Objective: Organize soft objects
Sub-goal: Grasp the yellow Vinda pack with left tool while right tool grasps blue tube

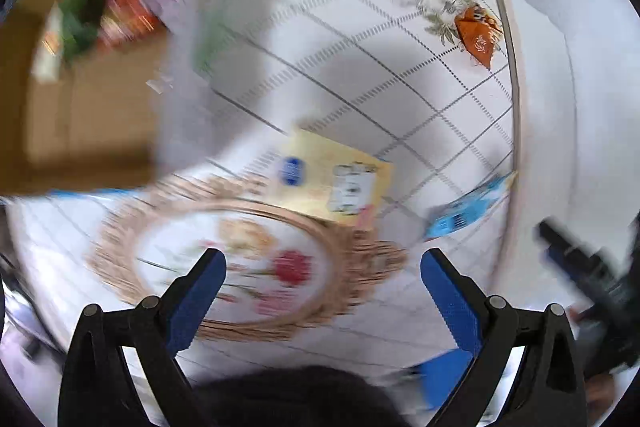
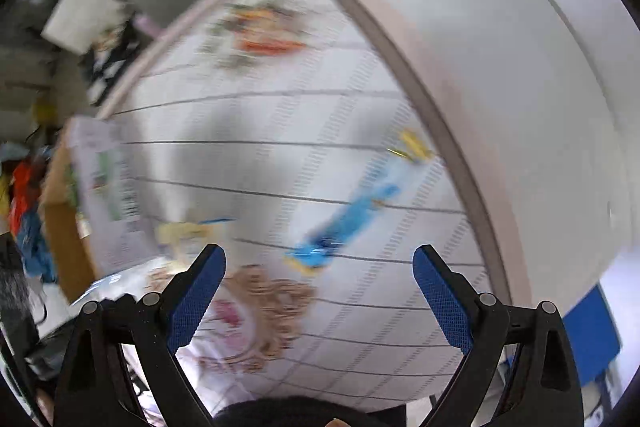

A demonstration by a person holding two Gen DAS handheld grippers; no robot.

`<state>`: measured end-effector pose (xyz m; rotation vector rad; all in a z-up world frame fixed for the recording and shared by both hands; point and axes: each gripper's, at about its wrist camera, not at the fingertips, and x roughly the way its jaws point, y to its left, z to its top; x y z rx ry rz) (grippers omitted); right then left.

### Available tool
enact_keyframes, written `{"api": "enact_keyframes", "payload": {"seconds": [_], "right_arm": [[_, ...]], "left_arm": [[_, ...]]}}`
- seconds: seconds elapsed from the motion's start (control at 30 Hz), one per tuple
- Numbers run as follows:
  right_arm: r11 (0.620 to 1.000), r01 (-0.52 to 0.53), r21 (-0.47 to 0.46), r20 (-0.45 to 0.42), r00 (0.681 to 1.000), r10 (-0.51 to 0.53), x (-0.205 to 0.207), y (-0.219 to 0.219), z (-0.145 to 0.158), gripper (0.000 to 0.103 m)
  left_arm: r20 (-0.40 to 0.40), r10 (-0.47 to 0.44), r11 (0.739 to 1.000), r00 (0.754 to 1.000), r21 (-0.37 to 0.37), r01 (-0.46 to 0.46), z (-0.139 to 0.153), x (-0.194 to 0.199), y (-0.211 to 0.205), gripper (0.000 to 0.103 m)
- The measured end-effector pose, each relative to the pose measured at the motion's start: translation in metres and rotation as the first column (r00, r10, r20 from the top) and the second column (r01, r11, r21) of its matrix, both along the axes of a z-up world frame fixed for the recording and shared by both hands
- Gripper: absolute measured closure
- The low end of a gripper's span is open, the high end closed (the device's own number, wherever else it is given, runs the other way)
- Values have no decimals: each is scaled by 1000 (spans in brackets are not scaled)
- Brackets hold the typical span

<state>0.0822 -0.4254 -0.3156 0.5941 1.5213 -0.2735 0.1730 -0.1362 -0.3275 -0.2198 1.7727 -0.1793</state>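
A counter draped in a white grid-patterned cloth stands on pale flooring, evenly lit.

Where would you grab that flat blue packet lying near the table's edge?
Probably across its narrow width, near the middle, coming down from above. The blue packet is long, thin and lies flat on the tablecloth, so its short sides suit the open right gripper. Blur hides finer detail.

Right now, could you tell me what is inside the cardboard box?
The cardboard box holds blurred green, red and pale packets at its far end. Motion blur hides what they are; anything beneath them is covered.
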Motion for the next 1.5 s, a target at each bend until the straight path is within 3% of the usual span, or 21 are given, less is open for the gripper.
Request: {"api": "enact_keyframes", "payload": {"seconds": [0.13, 0.23, 0.37, 0.43, 0.47, 0.53, 0.57, 0.6, 0.7, 0.77, 0.87, 0.97, 1.1, 1.23, 1.37, 1.5], "right_arm": [[994, 85, 67, -78, 994, -79, -8, -22, -52, 6], [978, 156, 141, -117, 983, -140, -7, -30, -85, 7], [967, 171, 190, -155, 978, -142, 1, -26, -112, 8], [971, 155, 182, -177, 977, -122, 6, -21, -120, 20], [975, 139, 173, -191, 976, -105, 7, -18, -123, 35], [988, 73, 134, -188, 981, -47, 12, -13, -119, 48], [993, 42, 107, -193, 981, -21, 13, -11, -117, 64], [997, 2, 80, -199, 980, 14, 13, -10, -115, 65], [992, -122, 29, -208, 970, 126, 14, -3, -109, 65], [984, -180, 10, -210, 961, 178, 14, 2, -106, 65], [978, -207, 16, -219, 954, 205, 13, 3, -104, 62], [978, -204, 52, -203, 956, 210, 12, 4, -101, 51], [979, -183, 85, -192, 962, 197, 8, 10, -106, 49], [986, -136, 94, -197, 969, 152, 4, 11, -114, 49], [989, -110, 95, -189, 974, 126, 4, 14, -117, 49], [987, -132, 94, -192, 970, 148, 10, 21, -118, 51]], "left_arm": [[-94, 135, 990, 986, -18, -137, -36, 11, -16, 3], [-142, 193, 981, 971, 8, -194, -59, 24, -29, 3], [-186, 254, 966, 949, 90, -241, -85, 36, -35, 3], [-185, 275, 959, 943, 115, -258, -86, 38, -38, 3], [-178, 273, 959, 945, 126, -253, -85, 39, -42, 3], [-144, 237, 965, 961, 148, -216, -81, 40, -51, 3], [-124, 204, 970, 971, 163, -183, -81, 40, -58, 4], [-111, 159, 974, 981, 181, -137, -80, 37, -65, 4], [-67, -2, 974, 998, 226, 17, -79, 24, -86, 4], [-55, -104, 960, 993, 257, 115, -79, 14, -98, 4], [-67, -145, 953, 987, 257, 157, -75, 2, -101, 4], [-72, -79, 978, 994, 186, 92, -59, -13, -87, 4], [-62, 65, 989, 996, 134, -57, -49, -14, -67, 4], [-93, 161, 978, 983, 146, -146, -64, 4, -52, 4], [-155, 284, 953, 946, 155, -261, -89, 19, -37, 2], [-80, 242, 958, 967, 179, -225, -90, 35, -51, 4]]}}
